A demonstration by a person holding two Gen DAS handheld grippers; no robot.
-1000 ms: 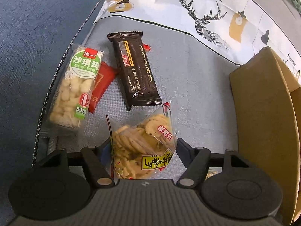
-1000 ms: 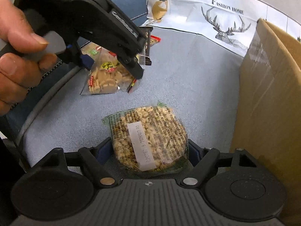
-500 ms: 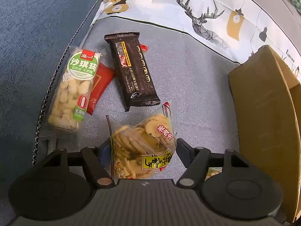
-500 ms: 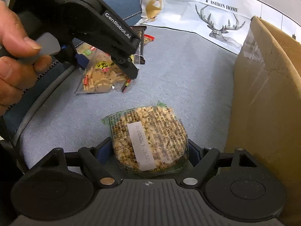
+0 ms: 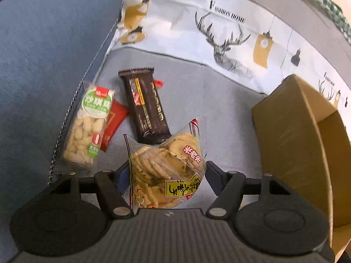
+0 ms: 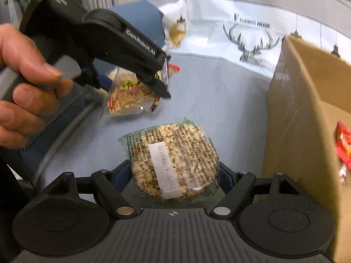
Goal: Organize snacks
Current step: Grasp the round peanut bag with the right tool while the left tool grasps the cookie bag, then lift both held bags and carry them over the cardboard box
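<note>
Snacks held in both tongs: the left gripper (image 5: pixel 167 171) clamps a clear bag of ridged crackers (image 5: pixel 166 166), the right gripper (image 6: pixel 174 173) a round puffed-grain cake (image 6: pixel 173 160), beside the brown cardboard box (image 6: pixel 307 118). Slippery wrappers could slide free over the grey cushion (image 5: pixel 219 109).

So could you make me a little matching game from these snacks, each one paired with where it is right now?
Things:
1. bag of crackers
2. round puffed grain cake
3. dark brown bar
4. red packet

Places:
A. lying on the grey cushion, its near end behind the cracker bag
B. between the fingers of the right gripper
C. partly tucked under the green-labelled snack pack
D. between the fingers of the left gripper

Pairs: 1-D, 2-B, 3-A, 4-C
</note>
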